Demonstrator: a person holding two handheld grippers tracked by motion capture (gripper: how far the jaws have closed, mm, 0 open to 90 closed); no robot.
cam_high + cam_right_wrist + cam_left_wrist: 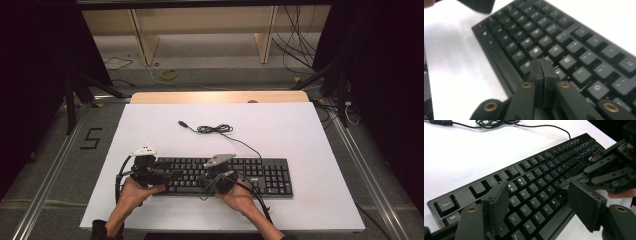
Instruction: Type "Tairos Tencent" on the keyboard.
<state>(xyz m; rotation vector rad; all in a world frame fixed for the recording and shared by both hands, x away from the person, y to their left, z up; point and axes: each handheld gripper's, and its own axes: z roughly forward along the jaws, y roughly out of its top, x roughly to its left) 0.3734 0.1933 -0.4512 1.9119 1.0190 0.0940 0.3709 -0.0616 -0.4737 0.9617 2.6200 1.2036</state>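
White board (165, 125) covered the table, with the black keyboard (260, 172) sitting near its front edge and its loose cable (215, 129) coiled behind it. Left gripper (539, 205) hung over the left-hand keys, jaws wide apart and holding nothing. Right gripper (541, 65) had its jaws pressed together, tips down on the middle keys.

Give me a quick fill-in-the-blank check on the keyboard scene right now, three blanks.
1. The right gripper has its jaws ____ with the tips over the keyboard keys.
2. The left gripper has its jaws ____ above the letter keys.
3. The keyboard's cable lies coiled on the ____ table behind it.

Missing words: shut; open; white
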